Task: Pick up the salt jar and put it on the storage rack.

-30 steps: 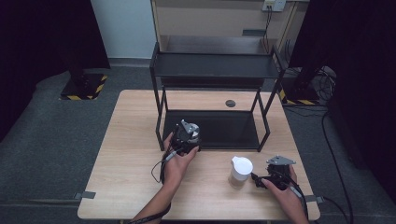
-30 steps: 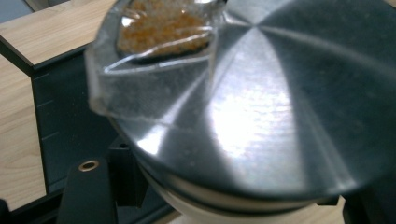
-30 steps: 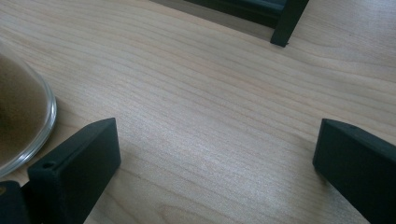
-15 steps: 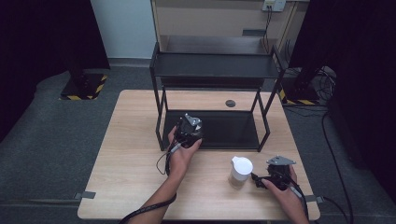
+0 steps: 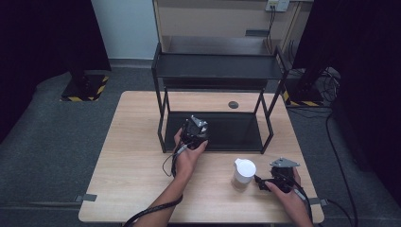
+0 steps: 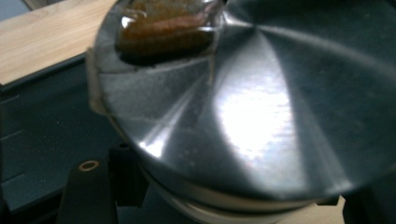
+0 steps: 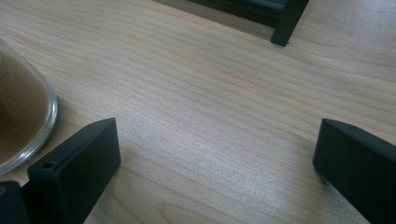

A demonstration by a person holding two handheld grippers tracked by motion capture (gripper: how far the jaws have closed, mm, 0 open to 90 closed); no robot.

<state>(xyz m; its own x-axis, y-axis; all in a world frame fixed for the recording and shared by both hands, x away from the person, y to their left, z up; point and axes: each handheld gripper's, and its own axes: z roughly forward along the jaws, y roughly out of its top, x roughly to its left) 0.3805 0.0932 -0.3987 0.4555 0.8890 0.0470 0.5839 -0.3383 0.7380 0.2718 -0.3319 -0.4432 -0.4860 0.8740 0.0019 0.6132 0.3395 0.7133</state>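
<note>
My left gripper (image 5: 194, 131) is at the front edge of the black rack's lower shelf (image 5: 236, 135), shut on a glass jar with a shiny metal lid (image 6: 261, 116). Brown contents (image 6: 163, 28) show through the glass, and the jar lies tilted over the dark shelf. Near the table's front right, my right gripper (image 5: 265, 182) rests low, open, with bare wood between its jaws (image 7: 215, 163). A second jar (image 5: 244, 172) with a white lid stands just left of it. Its glass wall with brown filling (image 7: 18, 116) sits beside the left jaw, apart from it.
The black two-level rack (image 5: 217, 71) stands across the table's back half on thin legs (image 7: 287, 23). A small dark round disc (image 5: 233, 104) lies on the wooden table (image 5: 132, 179) behind the lower shelf. Cables trail from both grippers.
My left gripper has moved a little forward and right with the jar, farther in over the lower shelf. The right gripper and the white-lidded jar have stayed put.
</note>
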